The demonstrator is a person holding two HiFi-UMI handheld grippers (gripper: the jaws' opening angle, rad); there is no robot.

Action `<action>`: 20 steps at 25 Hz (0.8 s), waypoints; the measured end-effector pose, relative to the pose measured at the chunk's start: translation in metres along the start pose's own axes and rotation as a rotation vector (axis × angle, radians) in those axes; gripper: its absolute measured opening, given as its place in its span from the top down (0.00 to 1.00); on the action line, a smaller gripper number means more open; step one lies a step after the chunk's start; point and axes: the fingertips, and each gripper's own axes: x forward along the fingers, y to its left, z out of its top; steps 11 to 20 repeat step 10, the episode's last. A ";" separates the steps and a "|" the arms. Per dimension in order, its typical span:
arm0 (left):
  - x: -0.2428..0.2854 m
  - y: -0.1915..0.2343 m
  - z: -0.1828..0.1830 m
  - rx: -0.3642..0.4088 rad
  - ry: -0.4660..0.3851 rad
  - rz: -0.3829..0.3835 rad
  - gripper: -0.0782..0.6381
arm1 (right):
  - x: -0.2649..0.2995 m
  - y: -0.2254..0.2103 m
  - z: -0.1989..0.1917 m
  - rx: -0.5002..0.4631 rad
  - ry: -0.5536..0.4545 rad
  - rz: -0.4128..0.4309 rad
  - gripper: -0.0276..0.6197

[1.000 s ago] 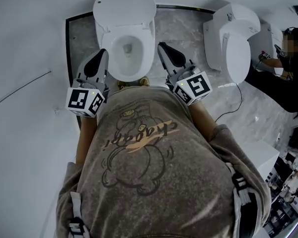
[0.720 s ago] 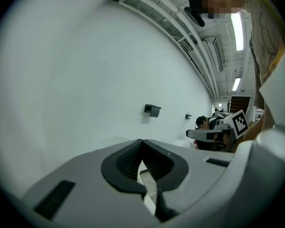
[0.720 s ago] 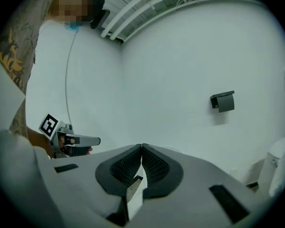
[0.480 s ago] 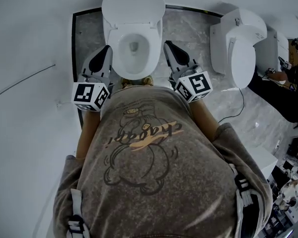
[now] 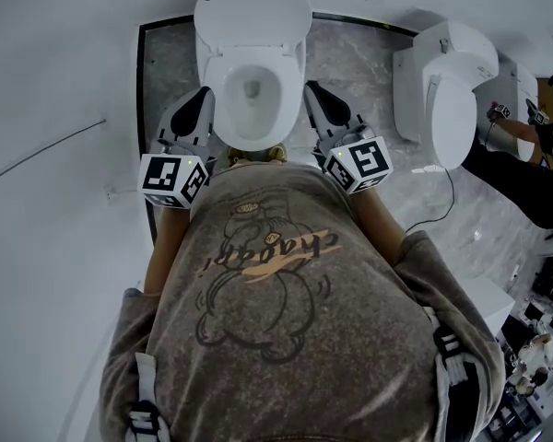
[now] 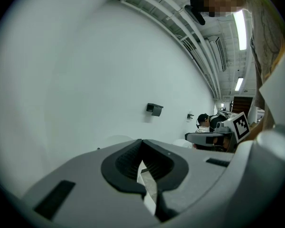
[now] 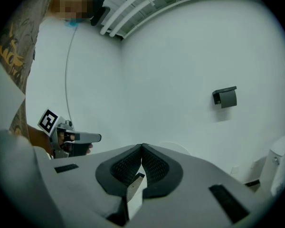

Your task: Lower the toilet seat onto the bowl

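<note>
The white toilet (image 5: 252, 90) stands straight ahead in the head view. Its lid (image 5: 252, 9) is raised against the wall, and the seat ring (image 5: 223, 67) lies flat around the bowl opening. My left gripper (image 5: 203, 96) hangs just left of the bowl and my right gripper (image 5: 311, 88) just right of it, neither touching it. Both are shut with nothing between the jaws. The left gripper view shows its jaws (image 6: 141, 142) closed, with the right gripper (image 6: 213, 137) across from it. The right gripper view shows its jaws (image 7: 142, 147) closed, with the left gripper (image 7: 80, 137) opposite.
A second toilet (image 5: 447, 90) stands to the right, with a seated person (image 5: 535, 159) beyond it and a cable (image 5: 442, 191) on the marble floor (image 5: 350, 53). White walls close in on the left and behind. A small dark box (image 7: 225, 97) hangs on the wall.
Both grippers have sunk a little beside the bowl, still shut. The head view has shifted, so the toilet sits slightly further right in the picture.
</note>
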 end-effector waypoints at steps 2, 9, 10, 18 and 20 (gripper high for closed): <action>-0.001 0.000 -0.001 -0.005 0.001 0.001 0.88 | 0.000 0.002 -0.002 0.003 0.001 0.000 0.92; -0.002 -0.004 0.005 0.001 0.000 -0.015 0.88 | 0.000 0.005 0.002 0.012 0.000 0.000 0.92; -0.001 -0.004 0.006 0.000 0.001 -0.016 0.88 | 0.001 0.004 0.003 0.013 0.000 0.000 0.92; -0.001 -0.004 0.006 0.000 0.001 -0.016 0.88 | 0.001 0.004 0.003 0.013 0.000 0.000 0.92; -0.001 -0.004 0.006 0.000 0.001 -0.016 0.88 | 0.001 0.004 0.003 0.013 0.000 0.000 0.92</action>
